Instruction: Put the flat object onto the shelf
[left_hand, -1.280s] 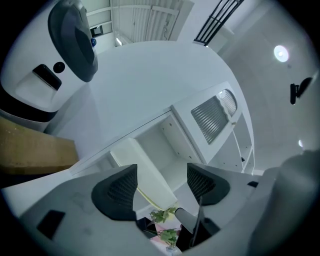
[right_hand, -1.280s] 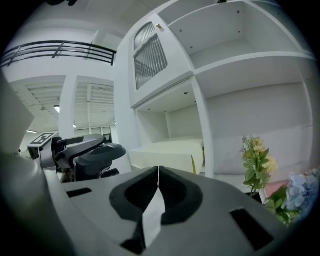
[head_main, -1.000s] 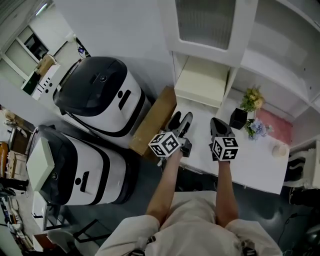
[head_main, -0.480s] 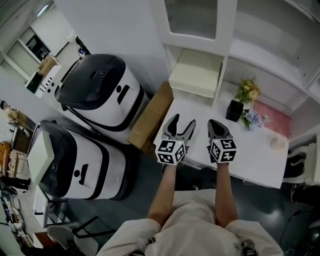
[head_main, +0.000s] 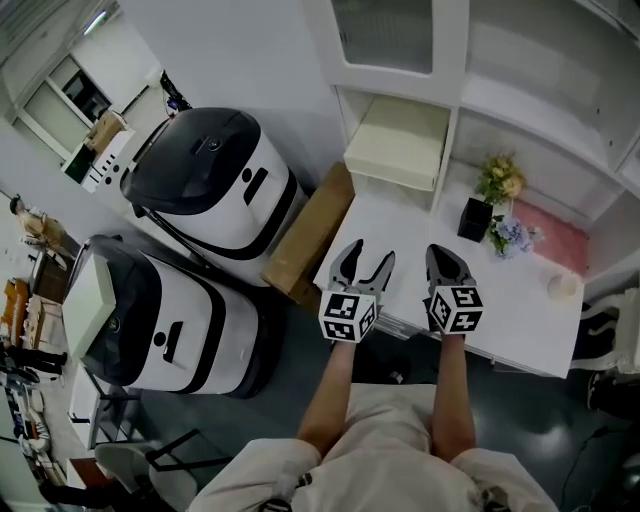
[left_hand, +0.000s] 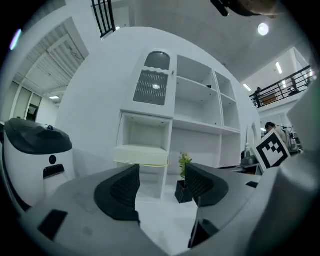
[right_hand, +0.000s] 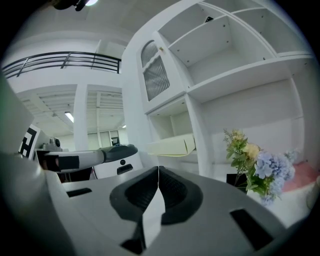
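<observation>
Cream flat box (head_main: 402, 140) already sits in the shelf (head_main: 520, 108) cubby, 12 o'clock from the left gripper (head_main: 366, 256), whose jaws are apart, just closing slightly, nothing between. Right gripper (head_main: 443, 256) is pinched together, empty. The box looks to overhang the front edge, so a stray nudge could tip it out.

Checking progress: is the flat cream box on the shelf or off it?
On: the flat cream box lies in a left compartment of the shelf.
</observation>
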